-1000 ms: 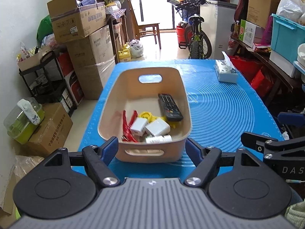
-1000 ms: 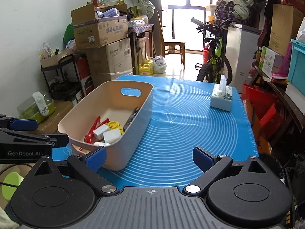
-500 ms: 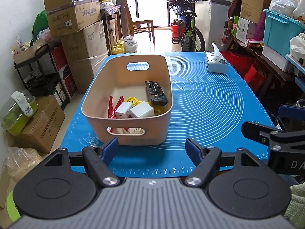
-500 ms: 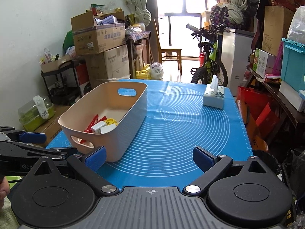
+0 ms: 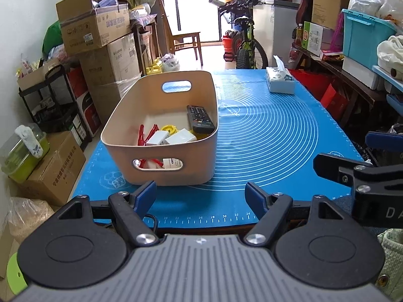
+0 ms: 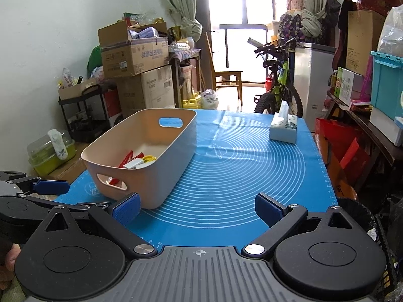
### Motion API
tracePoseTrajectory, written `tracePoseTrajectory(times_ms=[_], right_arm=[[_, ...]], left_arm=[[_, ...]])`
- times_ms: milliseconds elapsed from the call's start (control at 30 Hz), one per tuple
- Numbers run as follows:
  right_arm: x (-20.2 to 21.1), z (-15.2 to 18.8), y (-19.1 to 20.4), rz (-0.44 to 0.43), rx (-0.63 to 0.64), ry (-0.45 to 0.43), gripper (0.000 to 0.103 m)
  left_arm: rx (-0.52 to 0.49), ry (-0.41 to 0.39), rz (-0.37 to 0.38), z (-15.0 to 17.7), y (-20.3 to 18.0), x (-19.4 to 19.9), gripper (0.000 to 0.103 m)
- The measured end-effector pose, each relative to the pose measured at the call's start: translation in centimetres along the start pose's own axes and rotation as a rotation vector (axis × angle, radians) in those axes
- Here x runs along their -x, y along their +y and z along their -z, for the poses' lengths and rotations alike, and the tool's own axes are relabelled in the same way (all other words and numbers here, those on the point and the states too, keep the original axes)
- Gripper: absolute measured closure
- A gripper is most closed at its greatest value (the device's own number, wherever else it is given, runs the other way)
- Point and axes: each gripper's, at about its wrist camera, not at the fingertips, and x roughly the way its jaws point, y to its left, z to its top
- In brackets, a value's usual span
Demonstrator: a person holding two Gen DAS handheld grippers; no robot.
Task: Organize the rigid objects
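Left gripper (image 5: pixel 201 196): at the bottom of the left wrist view, its blue-padded jaws were spread wide with nothing between them, held over the near edge of the mat.
Right gripper (image 6: pixel 197 209): at the bottom of the right wrist view, jaws likewise spread and empty; its left pad sat in front of the bin's near corner, whether touching it could not be told.
Blue mat (image 5: pixel 272 136): covered the table top, printed with white concentric rings and a ruler scale along the near edge.
Beige bin (image 5: pixel 161 171): stood on the left part of the mat, centre-left of the left wrist view, just beyond the left gripper, with an oval handle slot in each end wall.
Remote control (image 5: pixel 200 118): black, lay inside the bin, leaning against its right wall.
White adapters (image 5: pixel 180 137): two blocks side by side in the bin's near half.
Red clips (image 5: pixel 144 134): at the bin's near left, beside the adapters.
Yellow piece (image 5: pixel 168 128): partly hidden behind the adapters.
Tissue box (image 5: pixel 280 83): near the far right edge of the mat, well apart from the bin.
Bicycle (image 5: pixel 245 47): beyond the table, in the upper centre.
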Motion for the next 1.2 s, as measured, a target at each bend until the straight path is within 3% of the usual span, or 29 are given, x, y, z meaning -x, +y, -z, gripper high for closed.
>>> tracePoseTrajectory(times_ms=[467,1200], right_arm=[[-0.3,0.7,0.8,0.047,0.01,0.015,0.006],[-0.3,1.2,0.1,0.053,-0.009,0.02,0.006]], left_arm=[[0.031,0.013,0.011,0.7,0.0,-0.5,0.026],[0.038,0.013,0.021,0.6,-0.6,-0.6,0.026]])
